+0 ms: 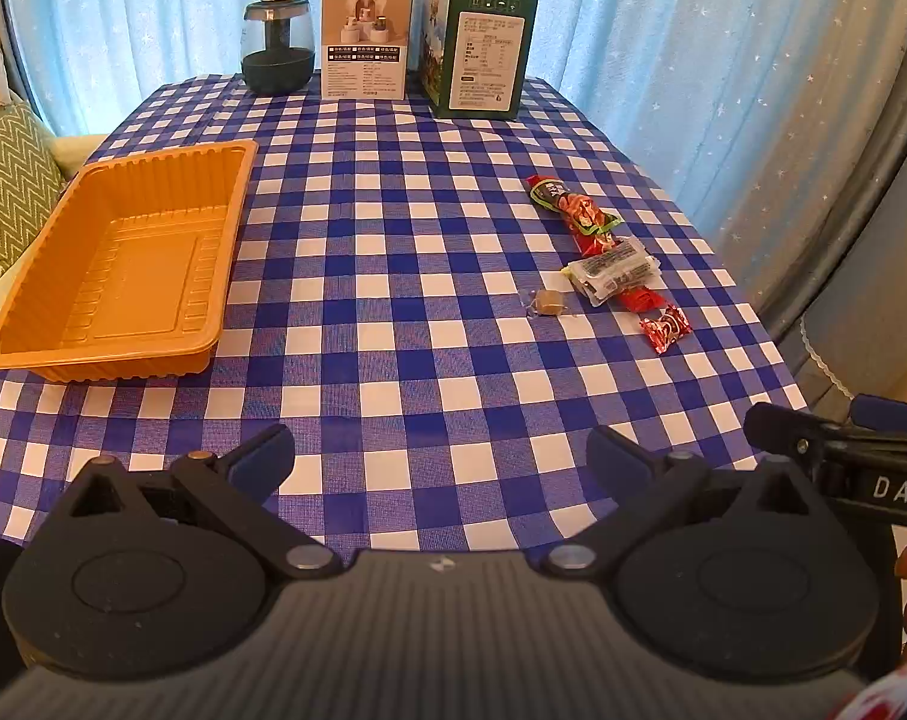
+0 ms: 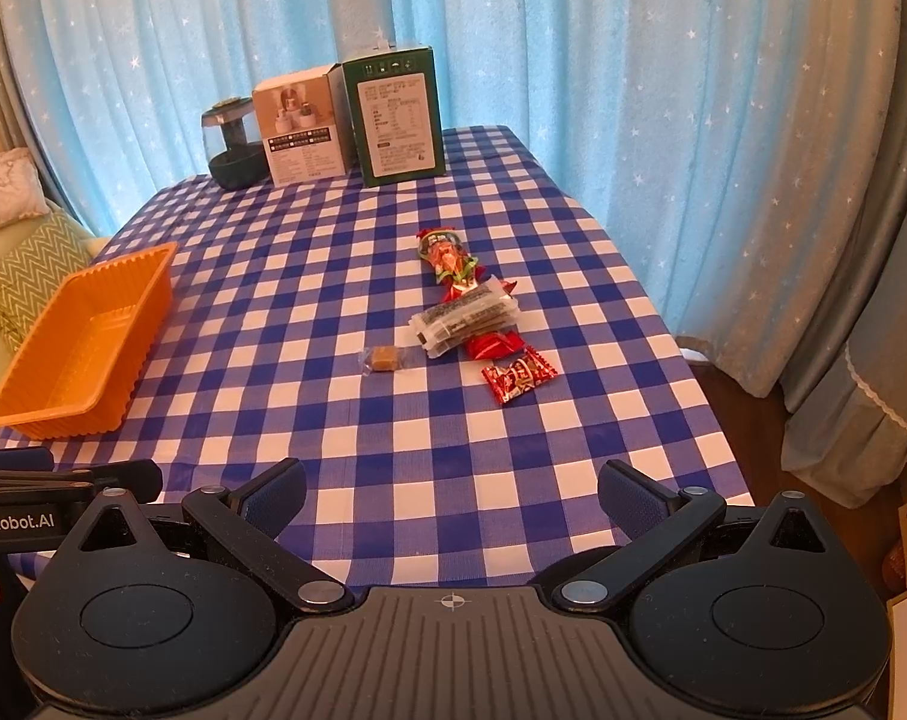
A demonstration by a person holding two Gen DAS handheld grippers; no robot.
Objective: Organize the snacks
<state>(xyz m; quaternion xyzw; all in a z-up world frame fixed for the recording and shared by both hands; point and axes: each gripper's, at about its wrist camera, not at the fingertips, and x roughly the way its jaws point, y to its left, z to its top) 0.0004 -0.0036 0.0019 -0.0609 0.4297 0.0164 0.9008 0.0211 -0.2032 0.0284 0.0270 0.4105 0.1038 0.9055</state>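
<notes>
Orange plastic tray (image 1: 117,258), empty, at the table's left edge on a blue-and-white checked cloth (image 1: 393,276). Snacks grouped well apart from it, right of centre: long red packet (image 1: 579,216), clear-wrapped bar pack (image 1: 618,270) lying across it, small tan wrapped candy (image 1: 549,300) just beside, small red packet (image 1: 666,327) nearest. At the far edge: dark jar (image 1: 278,45), white box (image 1: 366,39), green box (image 1: 483,51). Left gripper (image 1: 441,462) fingers spread, empty. Right gripper (image 2: 453,492) likewise spread, empty. Only the right wrist view shows floor beyond the table's right edge; only the left shows the tray's full interior.

Star-dotted blue curtains (image 2: 573,60), checked tablecloth (image 2: 429,420)
</notes>
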